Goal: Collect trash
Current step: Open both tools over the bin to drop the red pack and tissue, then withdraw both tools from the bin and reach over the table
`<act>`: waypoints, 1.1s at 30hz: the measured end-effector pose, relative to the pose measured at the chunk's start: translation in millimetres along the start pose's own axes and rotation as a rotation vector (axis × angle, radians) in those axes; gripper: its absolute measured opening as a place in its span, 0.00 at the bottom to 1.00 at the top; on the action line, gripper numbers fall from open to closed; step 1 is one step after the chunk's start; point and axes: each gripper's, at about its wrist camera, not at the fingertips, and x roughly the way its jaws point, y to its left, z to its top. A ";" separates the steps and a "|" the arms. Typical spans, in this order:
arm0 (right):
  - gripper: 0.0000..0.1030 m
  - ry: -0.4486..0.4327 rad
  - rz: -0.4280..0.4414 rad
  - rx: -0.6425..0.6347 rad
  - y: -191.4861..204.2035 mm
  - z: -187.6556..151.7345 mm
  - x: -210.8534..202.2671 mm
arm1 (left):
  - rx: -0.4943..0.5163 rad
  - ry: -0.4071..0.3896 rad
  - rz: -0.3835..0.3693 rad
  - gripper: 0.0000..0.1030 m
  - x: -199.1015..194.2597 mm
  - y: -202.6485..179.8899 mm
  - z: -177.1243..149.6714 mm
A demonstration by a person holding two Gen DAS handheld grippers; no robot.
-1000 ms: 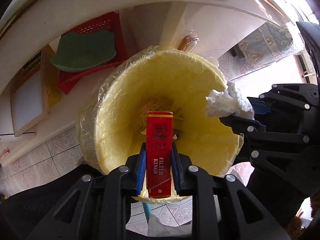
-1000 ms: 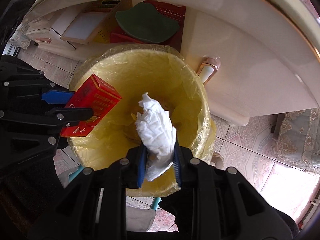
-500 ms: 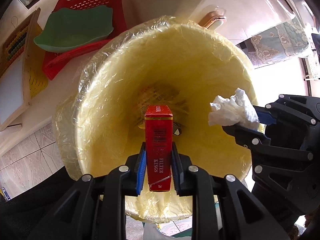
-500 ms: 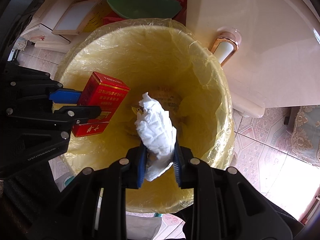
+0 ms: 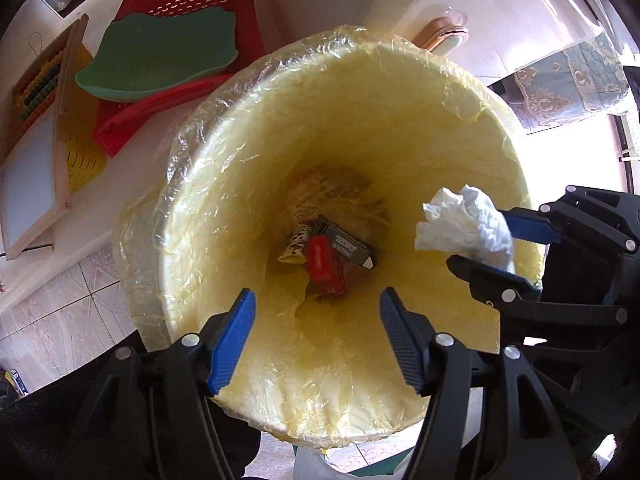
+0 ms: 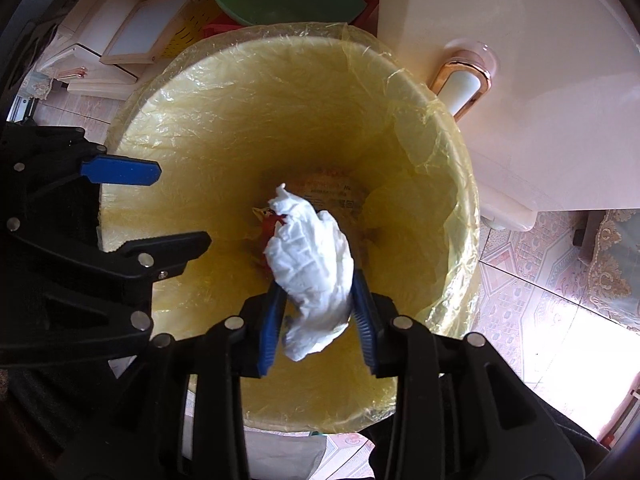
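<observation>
- Left gripper (image 5: 316, 336): its jaws have just been opening and now stand wide apart with nothing between them. Half a second ago they clamped a red cigarette pack upright over the bin; that grip is gone.
- Red cigarette pack (image 5: 322, 264): lies at the bottom of the yellow-lined trash bin (image 5: 280, 128), among paper wrappers and a dark flat packet. One piece of trash counts as delivered.
- Right gripper (image 6: 316, 316): its jaws have just been opening a little. The crumpled white tissue (image 6: 310, 264) is between the blue pads; the wad looks looser than a moment ago, and whether the pads press on it cannot be told.
- Crumpled white tissue, position: inside the bin's mouth, above the trash at the bottom, not yet fallen. Judged the release step for this second item, partly done.
- Pose, left: gripper points straight down into the bin, fingertips just above the near rim.
- Pose, right: also points straight down, over the bin opening, close beside the left gripper; seen from the left wrist, its fingers reach in from the right edge.
- Surroundings: green dish (image 5: 160, 56) on a red basket behind the bin.
</observation>
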 end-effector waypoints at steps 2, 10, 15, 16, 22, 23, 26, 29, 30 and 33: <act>0.47 0.002 -0.013 0.006 -1.0 -0.9 0.5 | -0.010 0.003 0.004 0.62 -0.3 1.2 -0.1; 0.49 0.002 -0.014 0.006 -0.7 -1.2 0.4 | -0.022 -0.001 0.024 0.65 -3.3 8.8 -2.2; 0.49 0.006 -0.016 0.004 -0.2 -0.6 0.7 | -0.018 -0.004 0.042 0.66 -3.0 6.3 -2.2; 0.49 0.008 -0.017 0.004 0.0 -0.7 0.9 | -0.018 -0.004 0.046 0.66 -3.3 5.8 -2.7; 0.49 0.009 -0.024 -0.010 4.9 -2.2 1.0 | -0.010 -0.007 0.086 0.68 -6.7 0.3 -4.0; 0.49 0.007 -0.024 -0.013 5.5 -2.7 0.1 | -0.008 -0.009 0.092 0.68 -8.1 -0.2 -4.8; 0.51 0.001 -0.017 -0.020 7.4 -5.1 -6.1 | -0.011 -0.004 0.089 0.69 -13.6 0.2 -8.4; 0.62 -0.025 -0.003 -0.024 10.0 -11.1 -22.0 | -0.013 -0.009 0.075 0.69 -27.9 1.5 -17.2; 0.65 -0.040 0.018 -0.027 10.4 -14.0 -30.3 | -0.012 -0.013 0.075 0.70 -35.4 1.4 -21.2; 0.73 -0.096 0.100 -0.024 8.1 -23.5 -65.2 | -0.012 -0.017 0.009 0.74 -65.0 2.2 -38.0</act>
